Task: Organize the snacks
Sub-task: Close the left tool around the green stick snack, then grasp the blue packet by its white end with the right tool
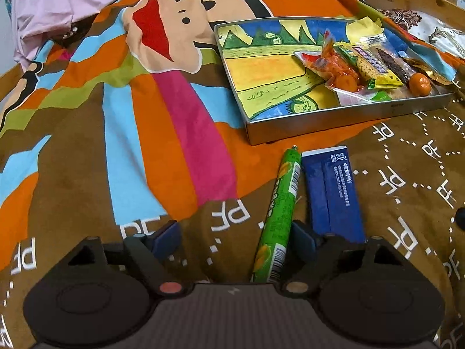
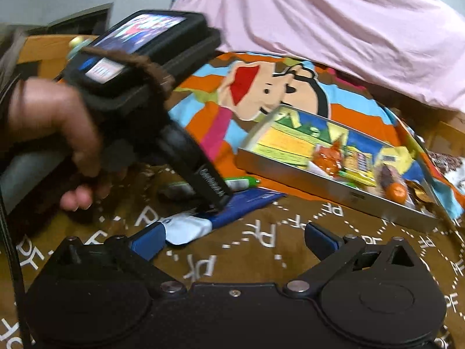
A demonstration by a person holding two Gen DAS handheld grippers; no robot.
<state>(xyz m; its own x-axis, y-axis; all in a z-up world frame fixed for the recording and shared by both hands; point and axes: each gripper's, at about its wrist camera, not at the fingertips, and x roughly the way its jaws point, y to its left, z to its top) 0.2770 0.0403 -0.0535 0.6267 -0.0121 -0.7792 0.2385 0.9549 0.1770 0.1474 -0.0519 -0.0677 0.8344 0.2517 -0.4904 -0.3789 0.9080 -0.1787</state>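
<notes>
While the green sausage stick (image 1: 279,212) lies on the blanket (image 1: 87,174) with its long axis running away toward the tin tray (image 1: 343,119), the left gripper (image 1: 234,232) straddles its near end, jaws spread, pads not yet pressing, stick hugging the right-hand finger (image 1: 302,235). Left hand (image 2: 55,128) is clearly nearer, pitched steeply down. Blue packet (image 1: 331,192) sits just beside. Right gripper (image 2: 232,238) hovers apart, jaws wide and empty
</notes>
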